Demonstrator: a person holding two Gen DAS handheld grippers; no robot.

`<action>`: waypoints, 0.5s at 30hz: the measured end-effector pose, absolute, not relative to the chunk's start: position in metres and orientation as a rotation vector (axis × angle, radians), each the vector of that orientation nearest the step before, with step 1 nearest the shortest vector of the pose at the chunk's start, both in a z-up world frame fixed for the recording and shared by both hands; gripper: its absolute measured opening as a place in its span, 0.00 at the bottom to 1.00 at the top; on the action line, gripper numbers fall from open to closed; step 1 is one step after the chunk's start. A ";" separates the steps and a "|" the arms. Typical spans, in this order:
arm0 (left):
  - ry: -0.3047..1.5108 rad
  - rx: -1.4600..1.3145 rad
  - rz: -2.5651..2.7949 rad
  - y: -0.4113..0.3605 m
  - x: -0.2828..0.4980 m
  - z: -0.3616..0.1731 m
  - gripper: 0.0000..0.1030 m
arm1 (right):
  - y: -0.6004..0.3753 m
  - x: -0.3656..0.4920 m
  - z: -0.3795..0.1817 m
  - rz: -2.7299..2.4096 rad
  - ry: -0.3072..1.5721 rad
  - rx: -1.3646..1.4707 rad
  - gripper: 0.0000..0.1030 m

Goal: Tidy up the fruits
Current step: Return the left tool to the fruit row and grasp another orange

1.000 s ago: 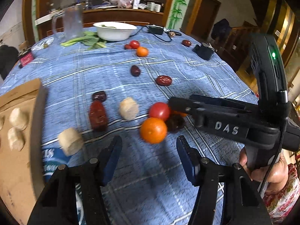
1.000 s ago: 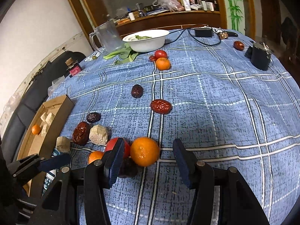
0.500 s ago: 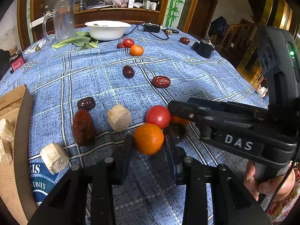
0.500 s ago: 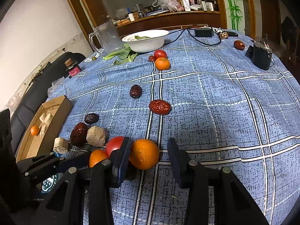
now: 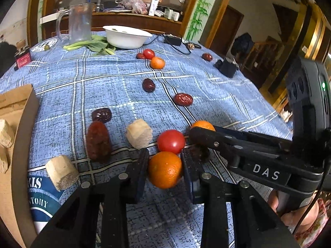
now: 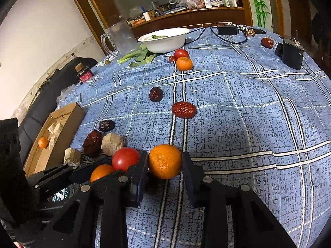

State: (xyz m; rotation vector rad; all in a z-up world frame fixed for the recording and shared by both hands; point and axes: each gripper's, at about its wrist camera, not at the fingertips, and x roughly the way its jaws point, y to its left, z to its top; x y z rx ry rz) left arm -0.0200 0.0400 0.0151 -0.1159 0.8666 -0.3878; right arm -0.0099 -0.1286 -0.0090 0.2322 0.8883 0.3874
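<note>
Desk (image 6: 258, 107) under blue plaid cloth; open brown cardboard box (image 6: 68, 115) at its left edge. Left hand-held gripper (image 5: 164, 170) just closed – clamped on a round orange mandarin (image 5: 164, 169). Right hand-held gripper (image 6: 165, 162) also just closed – clamped on a second orange mandarin (image 6: 164, 161). Shiny red tomato (image 5: 171, 141) touching the first mandarin

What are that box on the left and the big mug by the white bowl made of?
The box looks like plain brown cardboard: matte, with thin folded walls. The mug seems to be clear glass or plastic, slightly cloudy; you can see through it, but which of the two I cannot tell.
</note>
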 end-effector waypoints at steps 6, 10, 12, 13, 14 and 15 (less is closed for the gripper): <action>0.833 -0.114 -0.360 0.042 -0.026 0.020 0.29 | -0.130 -0.012 -0.007 0.367 0.864 0.230 0.33; 0.811 -0.109 -0.346 0.045 -0.034 0.024 0.29 | -0.133 -0.012 -0.007 0.351 0.852 0.238 0.33; 0.796 -0.116 -0.339 0.050 -0.042 0.028 0.29 | -0.135 -0.012 -0.007 0.344 0.848 0.249 0.33; 0.786 -0.126 -0.341 0.053 -0.048 0.030 0.29 | -0.137 -0.012 -0.007 0.340 0.846 0.254 0.33; 0.775 -0.144 -0.347 0.058 -0.056 0.033 0.29 | -0.139 -0.012 -0.007 0.335 0.845 0.261 0.33; 0.770 -0.160 -0.353 0.062 -0.062 0.036 0.29 | -0.140 -0.012 -0.007 0.332 0.845 0.269 0.33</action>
